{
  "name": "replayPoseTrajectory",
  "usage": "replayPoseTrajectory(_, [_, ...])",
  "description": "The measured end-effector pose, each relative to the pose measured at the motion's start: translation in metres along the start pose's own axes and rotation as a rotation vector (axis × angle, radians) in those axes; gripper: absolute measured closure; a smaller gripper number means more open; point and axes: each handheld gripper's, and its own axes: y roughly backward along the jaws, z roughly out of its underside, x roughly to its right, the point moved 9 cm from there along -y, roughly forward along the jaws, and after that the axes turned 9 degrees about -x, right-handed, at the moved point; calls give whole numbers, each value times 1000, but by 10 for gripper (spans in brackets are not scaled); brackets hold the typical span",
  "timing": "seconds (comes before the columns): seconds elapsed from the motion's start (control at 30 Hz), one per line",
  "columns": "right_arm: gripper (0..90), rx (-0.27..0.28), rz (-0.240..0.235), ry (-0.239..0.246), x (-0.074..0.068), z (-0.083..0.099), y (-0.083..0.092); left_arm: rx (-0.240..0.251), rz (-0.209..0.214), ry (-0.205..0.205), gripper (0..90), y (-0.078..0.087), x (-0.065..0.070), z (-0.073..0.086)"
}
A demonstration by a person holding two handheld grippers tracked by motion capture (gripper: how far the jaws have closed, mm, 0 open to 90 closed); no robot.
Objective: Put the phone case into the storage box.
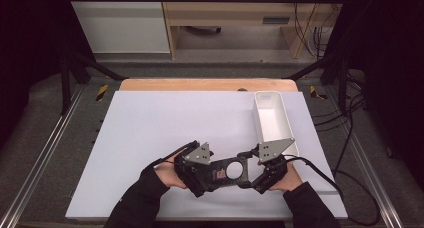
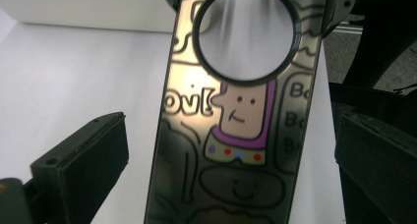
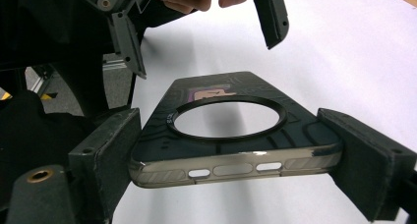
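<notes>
The phone case (image 1: 231,171) hangs just above the white bench (image 1: 150,138), in front of the person, with the right tongs (image 3: 236,160) clamped on the edges of its bottom end, where the port cutouts show. The left tongs (image 2: 231,155) stand wide apart around the other end, the case lying between the pads without either one pressing on it, so as I read it the right side alone carries it now. From here it looks like a hand-over that is done, or a grip let go. The white bin (image 1: 273,119) sits empty just beyond the right hand; if the case belongs in there, that carry and the drop are still to come.
</notes>
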Motion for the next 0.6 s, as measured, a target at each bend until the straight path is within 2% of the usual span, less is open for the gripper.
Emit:
replayPoseTrajectory(0.2, [130,-6,12,1,2,-5,7,24,-19,43,0,4,-3,9])
replayPoseTrajectory(0.33, [130,-19,7,1,2,-11,11,40,-29,45,0,9,-3,12])
replayPoseTrajectory(0.6, [129,-69,3,7,5,-19,19,38,-65,61,0,13,-4,17])
